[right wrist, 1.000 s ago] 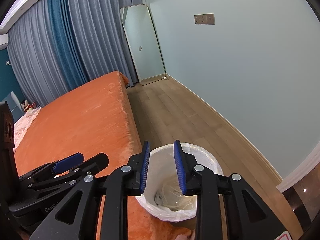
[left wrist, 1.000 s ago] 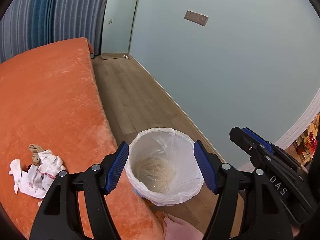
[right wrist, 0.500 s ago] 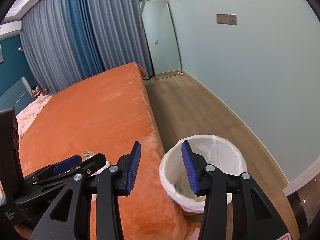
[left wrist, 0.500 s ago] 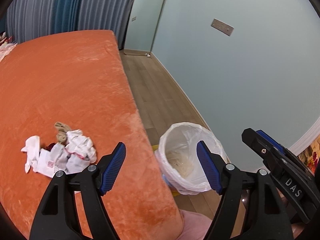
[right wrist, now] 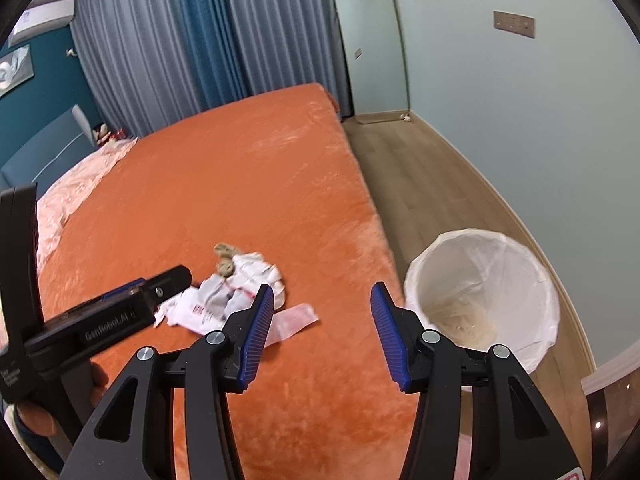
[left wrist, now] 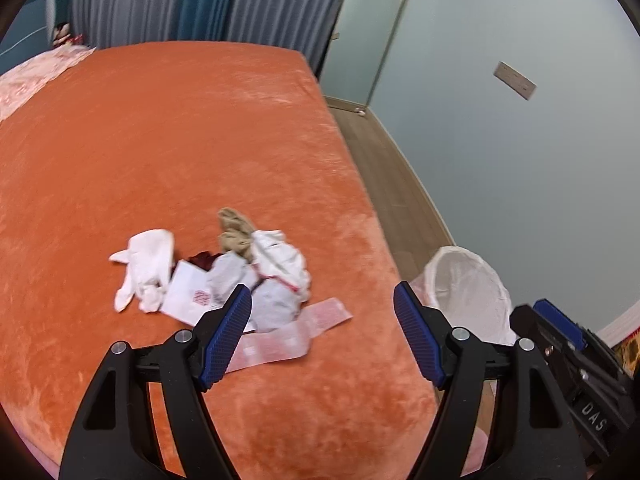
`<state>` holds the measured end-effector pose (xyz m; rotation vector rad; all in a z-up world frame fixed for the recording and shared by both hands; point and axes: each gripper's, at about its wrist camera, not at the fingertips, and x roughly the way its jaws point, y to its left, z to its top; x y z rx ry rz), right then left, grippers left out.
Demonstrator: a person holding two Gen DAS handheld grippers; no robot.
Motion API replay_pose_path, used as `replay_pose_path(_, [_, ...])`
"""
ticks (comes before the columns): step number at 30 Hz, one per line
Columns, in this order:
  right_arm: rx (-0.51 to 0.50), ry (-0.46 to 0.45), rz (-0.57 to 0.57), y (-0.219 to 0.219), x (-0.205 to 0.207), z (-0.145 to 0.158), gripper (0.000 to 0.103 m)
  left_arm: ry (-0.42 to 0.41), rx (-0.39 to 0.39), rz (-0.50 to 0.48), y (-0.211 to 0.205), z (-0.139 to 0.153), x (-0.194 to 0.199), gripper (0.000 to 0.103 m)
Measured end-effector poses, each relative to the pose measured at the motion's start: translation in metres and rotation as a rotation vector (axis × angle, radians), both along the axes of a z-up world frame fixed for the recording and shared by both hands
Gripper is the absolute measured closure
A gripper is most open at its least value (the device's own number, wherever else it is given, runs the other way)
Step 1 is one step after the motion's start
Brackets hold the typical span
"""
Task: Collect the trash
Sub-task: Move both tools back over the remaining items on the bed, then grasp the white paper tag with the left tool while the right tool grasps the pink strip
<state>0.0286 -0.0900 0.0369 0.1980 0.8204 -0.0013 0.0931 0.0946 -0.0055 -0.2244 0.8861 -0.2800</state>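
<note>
Both grippers (left wrist: 322,336) (right wrist: 322,336) empty, jaws apart

Bright even light; slight blur, fisheye-warped edges.

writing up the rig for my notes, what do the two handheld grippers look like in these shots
Both are the same design. The left gripper and the right gripper each have two black plastic arms with triangular cut-outs and silver round bolts, ending in ribbed blue pads. Seen side-on, the left gripper's black body carries white "GenRobot.AI" lettering, and the right one's body shows the letters "DAS". No cables or sleeves are visible.
</note>
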Motion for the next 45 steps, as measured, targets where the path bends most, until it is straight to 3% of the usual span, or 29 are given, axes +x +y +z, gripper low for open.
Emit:
replay_pose_path(18, [0.013, 0.16, 0.129, 0.091, 0.036, -0.097, 0.053, 0.126, 0.07, 0.154, 0.108, -0.076, 0.007, 0.025])
replay_pose_path(32, [0.013, 0.266, 0.116, 0.099, 0.078, -0.159, 0.053, 0.221, 0.052, 0.147, 0.119, -0.125, 0.037, 0.025])
replay_pose_path(36, [0.027, 0.298, 0.116, 0.099, 0.083, -0.173, 0.054, 0.253, 0.02, 0.129, 0.109, -0.139, 0.05, 0.034])
replay_pose_path(40, [0.038, 0.319, 0.13, 0.098, 0.086, -0.183, 0.069, 0.29, -0.007, 0.122, 0.099, -0.154, 0.063, 0.044])
replay_pose_path(45, [0.058, 0.34, 0.131, 0.095, 0.087, -0.191, 0.091, 0.299, -0.027, 0.108, 0.093, -0.156, 0.071, 0.068])
